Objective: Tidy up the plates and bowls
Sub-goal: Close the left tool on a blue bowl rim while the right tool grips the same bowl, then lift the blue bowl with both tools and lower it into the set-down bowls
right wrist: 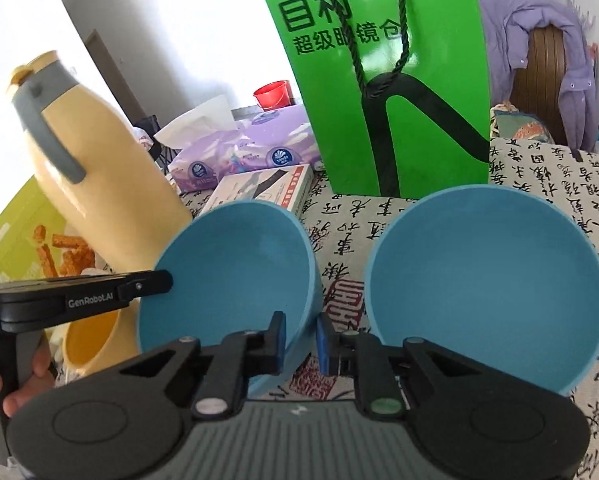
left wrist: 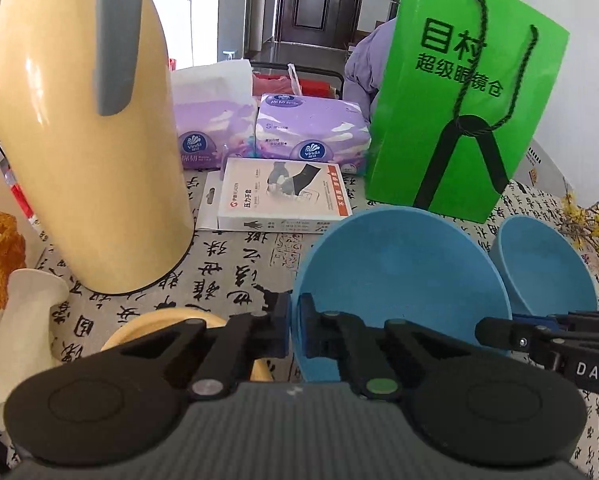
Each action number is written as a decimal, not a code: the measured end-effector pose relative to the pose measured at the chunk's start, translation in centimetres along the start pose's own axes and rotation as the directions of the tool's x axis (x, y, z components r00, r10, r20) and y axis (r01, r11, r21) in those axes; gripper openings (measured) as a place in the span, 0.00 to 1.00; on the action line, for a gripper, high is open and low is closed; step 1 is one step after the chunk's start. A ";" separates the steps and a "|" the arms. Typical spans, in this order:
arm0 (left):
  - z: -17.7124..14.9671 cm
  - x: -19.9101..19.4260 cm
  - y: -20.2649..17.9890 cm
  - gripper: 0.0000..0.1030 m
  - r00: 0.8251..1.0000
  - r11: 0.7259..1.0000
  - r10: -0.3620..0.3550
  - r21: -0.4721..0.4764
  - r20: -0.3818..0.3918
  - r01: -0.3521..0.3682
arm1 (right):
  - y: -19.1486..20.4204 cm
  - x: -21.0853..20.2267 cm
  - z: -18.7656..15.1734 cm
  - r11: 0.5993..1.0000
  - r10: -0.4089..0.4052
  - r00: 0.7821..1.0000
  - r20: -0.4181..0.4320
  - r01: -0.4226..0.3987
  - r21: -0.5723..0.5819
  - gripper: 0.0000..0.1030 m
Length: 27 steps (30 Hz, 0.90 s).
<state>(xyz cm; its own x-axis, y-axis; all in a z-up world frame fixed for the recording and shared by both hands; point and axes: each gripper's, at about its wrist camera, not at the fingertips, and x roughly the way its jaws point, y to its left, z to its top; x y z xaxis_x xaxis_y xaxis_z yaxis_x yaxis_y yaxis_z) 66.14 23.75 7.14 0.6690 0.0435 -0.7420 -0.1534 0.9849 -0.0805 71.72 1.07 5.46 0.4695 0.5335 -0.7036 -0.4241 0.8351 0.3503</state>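
Two blue bowls stand on the calligraphy-print tablecloth. My left gripper (left wrist: 294,330) is shut on the left rim of the nearer blue bowl (left wrist: 403,280), which is tilted; it also shows in the right wrist view (right wrist: 235,276). My right gripper (right wrist: 301,340) has its jaws a little apart around the right rim of that same bowl, and whether the pads touch it I cannot tell. The second blue bowl (right wrist: 487,276) sits to the right, also seen in the left wrist view (left wrist: 539,268). A yellow bowl (left wrist: 167,324) lies lower left, also in the right wrist view (right wrist: 91,340).
A tall cream kettle (left wrist: 87,140) stands at the left. A green paper bag (left wrist: 463,108) stands behind the bowls. Tissue packs (left wrist: 311,132) and a white glove box (left wrist: 279,196) lie at the back. A white vase (left wrist: 15,332) is at far left.
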 end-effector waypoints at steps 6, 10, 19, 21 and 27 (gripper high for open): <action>-1.0 -4.5 -1.1 0.04 0.997 1.000 -0.006 0.013 0.072 0.005 | 0.7 -2.4 -0.9 1.000 -0.017 1.000 0.017 0.017 -0.015 0.10; -1.4 -8.2 -2.2 0.04 0.992 1.000 -0.006 0.019 0.123 0.004 | 1.9 -5.3 -1.2 0.997 -0.043 0.997 0.061 0.047 -0.060 0.09; -2.6 -16.1 -5.2 0.04 0.976 1.000 -0.028 0.015 0.214 0.026 | 4.0 -14.2 -2.6 0.984 -0.070 0.979 0.192 0.100 -0.150 0.09; -3.0 -17.5 -6.4 0.04 0.973 0.999 -0.036 0.021 0.227 0.032 | 3.8 -16.0 -3.0 0.983 -0.073 0.976 0.204 0.105 -0.149 0.09; -5.1 -21.2 -10.5 0.04 0.965 0.997 -0.073 0.054 0.250 0.062 | 2.8 -21.9 -4.9 0.981 -0.100 0.964 0.247 0.138 -0.138 0.08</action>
<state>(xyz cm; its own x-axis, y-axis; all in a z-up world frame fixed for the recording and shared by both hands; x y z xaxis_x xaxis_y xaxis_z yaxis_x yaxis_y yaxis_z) 49.86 11.58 20.27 0.8392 0.0118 -0.5437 -0.0726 0.9933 -0.0905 56.43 -8.89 18.84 0.6860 0.4634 -0.5609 -0.4585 0.8740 0.1613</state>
